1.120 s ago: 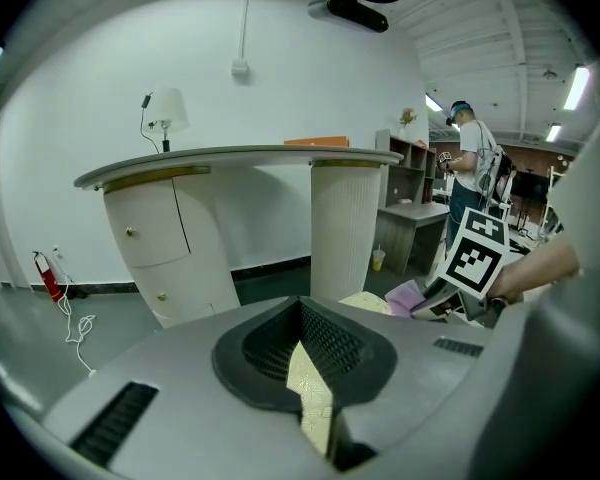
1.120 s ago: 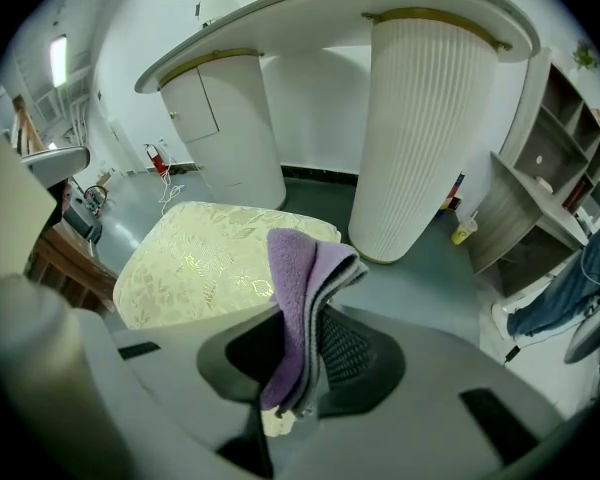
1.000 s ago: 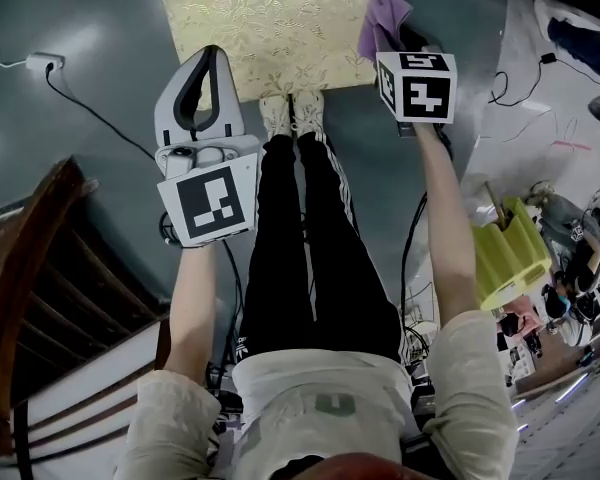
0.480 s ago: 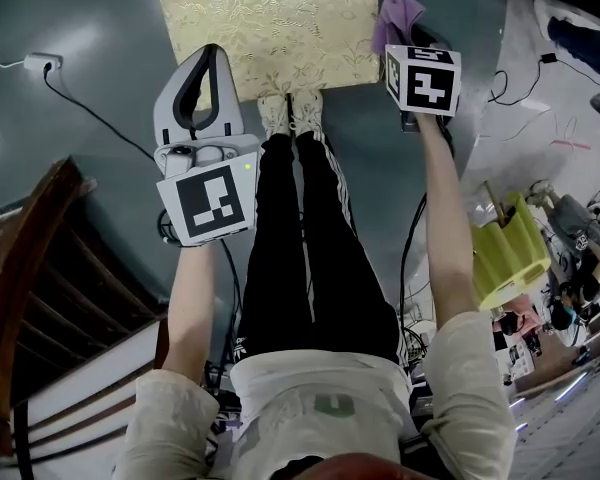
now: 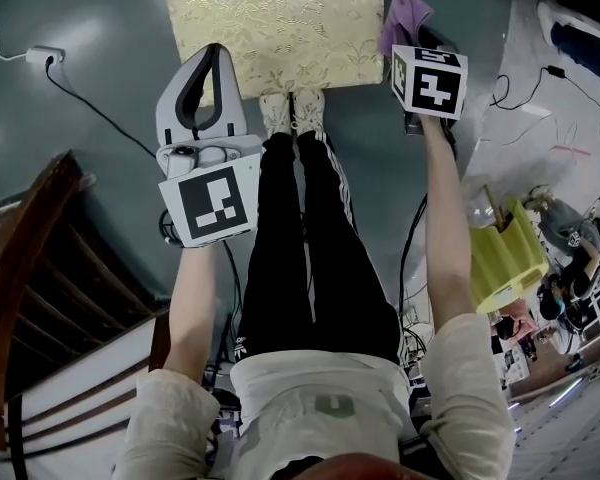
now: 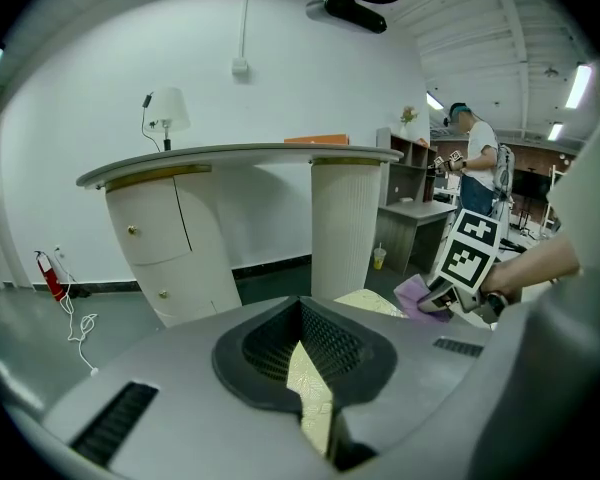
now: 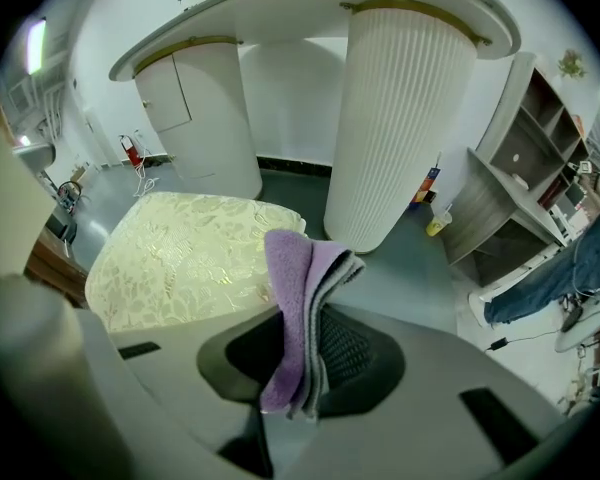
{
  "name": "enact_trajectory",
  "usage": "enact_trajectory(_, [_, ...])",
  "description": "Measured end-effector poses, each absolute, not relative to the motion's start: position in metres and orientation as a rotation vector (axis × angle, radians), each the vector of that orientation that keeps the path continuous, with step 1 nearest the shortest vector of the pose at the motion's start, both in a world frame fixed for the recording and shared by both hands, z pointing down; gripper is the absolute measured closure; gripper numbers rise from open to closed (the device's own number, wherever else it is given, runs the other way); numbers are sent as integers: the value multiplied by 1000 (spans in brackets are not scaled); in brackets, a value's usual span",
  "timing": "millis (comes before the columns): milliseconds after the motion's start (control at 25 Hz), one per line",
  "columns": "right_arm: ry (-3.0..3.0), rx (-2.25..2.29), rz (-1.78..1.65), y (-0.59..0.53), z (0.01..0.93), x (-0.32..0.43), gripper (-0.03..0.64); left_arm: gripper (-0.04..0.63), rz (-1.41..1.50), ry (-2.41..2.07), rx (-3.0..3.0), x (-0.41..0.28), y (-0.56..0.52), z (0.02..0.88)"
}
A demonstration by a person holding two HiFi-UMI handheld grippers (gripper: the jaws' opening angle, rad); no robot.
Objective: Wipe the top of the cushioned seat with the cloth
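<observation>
The cushioned seat (image 5: 275, 23) has a gold, leaf-patterned top and sits on the floor just beyond the person's shoes. A folded purple cloth (image 5: 405, 13) is at the seat's right edge, pinched in my right gripper (image 5: 416, 30). In the right gripper view the cloth (image 7: 300, 298) stands up between the jaws of the right gripper (image 7: 305, 368), and the seat (image 7: 180, 258) lies below and to the left. My left gripper (image 5: 212, 56) hovers by the seat's near left corner, shut with nothing in it. In the left gripper view only a sliver of the seat (image 6: 315, 398) shows through the left gripper (image 6: 305, 368).
A white counter on a ribbed column (image 7: 400, 118) and a rounded cabinet (image 6: 170, 248) stand behind the seat. A power strip with cable (image 5: 40, 63) lies on the floor at left, dark wooden furniture (image 5: 30, 258) below it. A yellow-green container (image 5: 505, 253) stands at right.
My right gripper has carried the cloth a little to the right, from over the seat's right edge to just beside it. The left gripper has stayed put.
</observation>
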State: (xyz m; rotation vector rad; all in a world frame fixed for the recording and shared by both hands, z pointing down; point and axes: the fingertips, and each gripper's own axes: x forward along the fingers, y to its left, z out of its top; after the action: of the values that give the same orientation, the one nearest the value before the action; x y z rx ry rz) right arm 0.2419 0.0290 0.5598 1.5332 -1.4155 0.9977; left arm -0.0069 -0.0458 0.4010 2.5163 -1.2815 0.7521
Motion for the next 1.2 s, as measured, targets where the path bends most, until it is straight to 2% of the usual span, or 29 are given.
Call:
enact_trajectory(200, [-1564,1553,1004,14,492,211,526,589,731,-1316,2505,-14,-46,390])
enact_trajectory(520, [-1917,1550,985,-9,373,112,526,589,716,-1447,2451,-44,-45,368])
enact_trajectory(880, [-2119,1228,1115,-17,400,-18,526,589,775,-1605,2352,-99,-39,367])
enact_trajectory(1200, [-2033,1061,1247,10,498,-97,526,589,799,-1703,2222,-160,-20,387])
